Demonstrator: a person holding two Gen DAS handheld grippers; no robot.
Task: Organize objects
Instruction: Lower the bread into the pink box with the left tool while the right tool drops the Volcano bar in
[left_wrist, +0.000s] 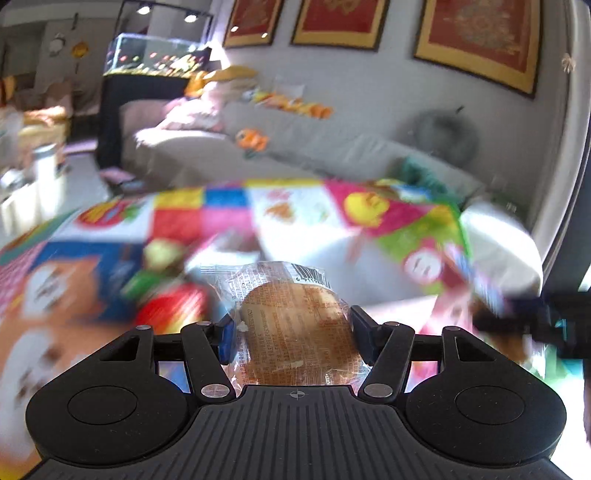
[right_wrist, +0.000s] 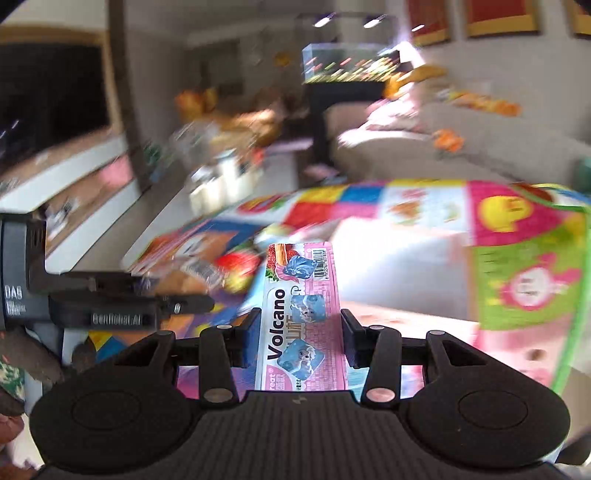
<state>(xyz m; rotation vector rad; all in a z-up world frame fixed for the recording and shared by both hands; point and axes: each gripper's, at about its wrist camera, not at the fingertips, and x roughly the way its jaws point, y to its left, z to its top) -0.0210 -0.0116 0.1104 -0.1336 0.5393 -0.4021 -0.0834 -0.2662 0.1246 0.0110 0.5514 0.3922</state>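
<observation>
A: What's the biggest thing out there?

B: The sofa (left_wrist: 332, 155), grey, along the far wall under three red pictures with gold frames (left_wrist: 480, 40). Nearer lies the play mat (left_wrist: 207, 218), a patchwork of bright squares, spread over the floor below both grippers. On its right side stands a bin (right_wrist: 532, 280) with green and pink walls and a pale inside; its shape is smeared by blur, so I'd only call it probably a soft storage box.

A: And the far left?

B: A dark glass tank (left_wrist: 155, 55) on a black stand, beside the sofa's left end.

A: Now the hands. What does the left gripper have?

B: The left gripper (left_wrist: 291, 332) has its jaws about half apart, pressed on both sides of a round brown bun in a clear printed wrapper (left_wrist: 295, 325). The bun is off the mat, held in the air, with its barcode end pointing away.

A: The right one?

B: The right gripper (right_wrist: 299, 339) stands narrower, its jaws set against the long edges of a flat pink snack box (right_wrist: 301, 314) marked "Volcano". The box sticks forward, above the mat, just left of the bin. The left gripper shows at the left edge of that view.
</observation>
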